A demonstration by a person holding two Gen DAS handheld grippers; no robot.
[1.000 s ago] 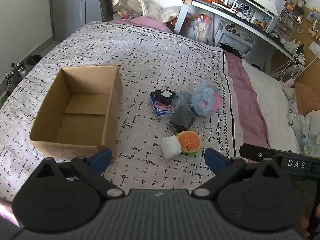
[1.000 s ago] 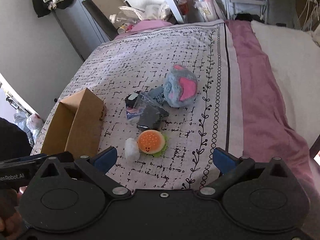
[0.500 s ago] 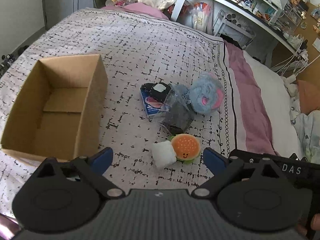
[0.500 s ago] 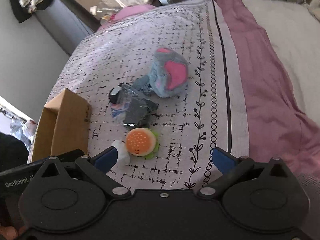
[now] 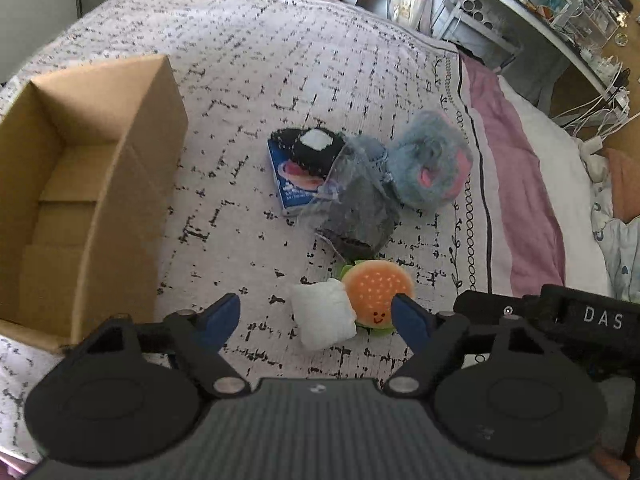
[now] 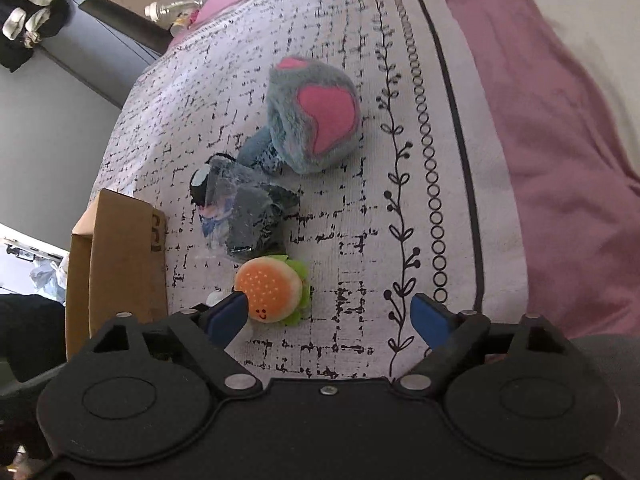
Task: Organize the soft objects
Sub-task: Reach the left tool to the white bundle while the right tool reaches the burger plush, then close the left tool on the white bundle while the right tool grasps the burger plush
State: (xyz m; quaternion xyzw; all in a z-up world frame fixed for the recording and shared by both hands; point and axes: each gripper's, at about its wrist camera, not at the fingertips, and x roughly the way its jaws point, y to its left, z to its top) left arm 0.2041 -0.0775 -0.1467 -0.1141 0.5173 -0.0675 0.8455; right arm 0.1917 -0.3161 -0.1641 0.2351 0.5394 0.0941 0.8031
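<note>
On the patterned bedspread lie a burger plush (image 5: 376, 292) (image 6: 270, 290), a white soft cube (image 5: 324, 318), a grey item in a clear bag (image 5: 358, 208) (image 6: 252, 216), a blue packet with a black pouch (image 5: 300, 164), and a grey-pink plush (image 5: 430, 162) (image 6: 316, 120). An open, empty cardboard box (image 5: 132, 184) (image 6: 120, 264) stands to the left. My left gripper (image 5: 316, 320) is open just above the white cube and burger. My right gripper (image 6: 332, 318) is open, its left fingertip beside the burger.
A pink sheet (image 6: 560, 100) covers the bed's right side. Shelves and a desk with clutter (image 5: 520, 4) stand beyond the bed. The right gripper's body (image 5: 560, 316) shows at the lower right of the left wrist view.
Both grippers have moved forward and down toward the burger plush and white cube, which now sit close between the fingertips. Nothing was taken hold of.
</note>
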